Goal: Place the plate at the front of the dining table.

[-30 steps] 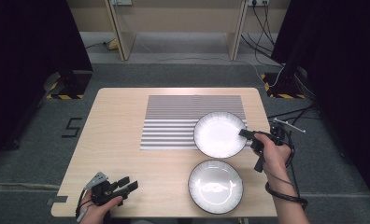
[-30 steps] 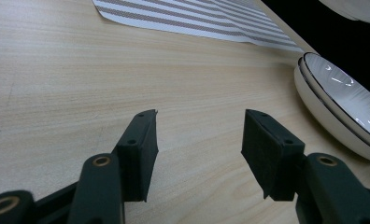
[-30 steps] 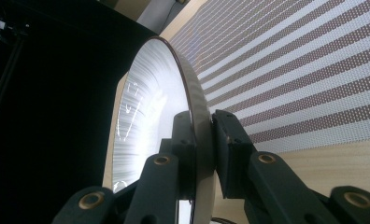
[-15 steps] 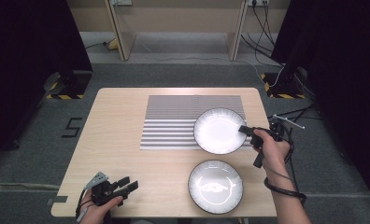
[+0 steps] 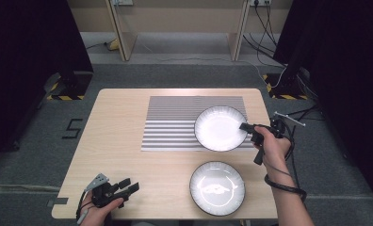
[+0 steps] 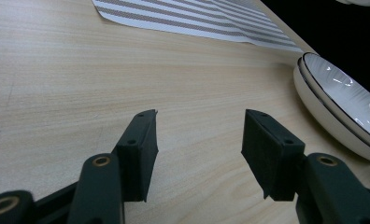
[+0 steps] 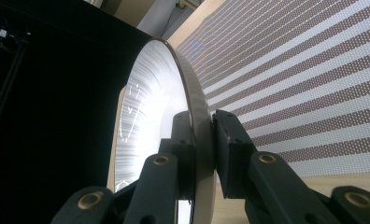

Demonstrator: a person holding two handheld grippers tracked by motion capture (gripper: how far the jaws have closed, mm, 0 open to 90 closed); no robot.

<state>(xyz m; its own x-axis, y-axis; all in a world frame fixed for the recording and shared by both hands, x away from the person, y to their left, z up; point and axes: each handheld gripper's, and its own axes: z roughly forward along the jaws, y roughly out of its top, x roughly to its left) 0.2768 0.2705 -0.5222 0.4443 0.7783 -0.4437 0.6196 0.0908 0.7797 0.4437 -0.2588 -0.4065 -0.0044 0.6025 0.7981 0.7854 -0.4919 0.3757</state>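
Observation:
A white plate (image 5: 220,127) with a dark rim lies on the right part of the striped mat (image 5: 175,123). My right gripper (image 5: 243,126) is shut on that plate's right rim; in the right gripper view the rim (image 7: 197,107) runs between the two jaws, one inside the plate and one outside. A second white plate (image 5: 217,188) sits on the bare wood near the front edge, and its edge (image 6: 332,107) lies at the right of the left gripper view. My left gripper (image 5: 130,185) rests at the front left of the table, open, with nothing between its fingers (image 6: 138,149).
The wooden table (image 5: 114,141) has bare room across its left half and between the mat and the front plate. Dark curtains stand at both sides, and cables lie on the floor at the right.
The right gripper and the plate on the mat have hardly shifted. The left gripper has stayed in place.

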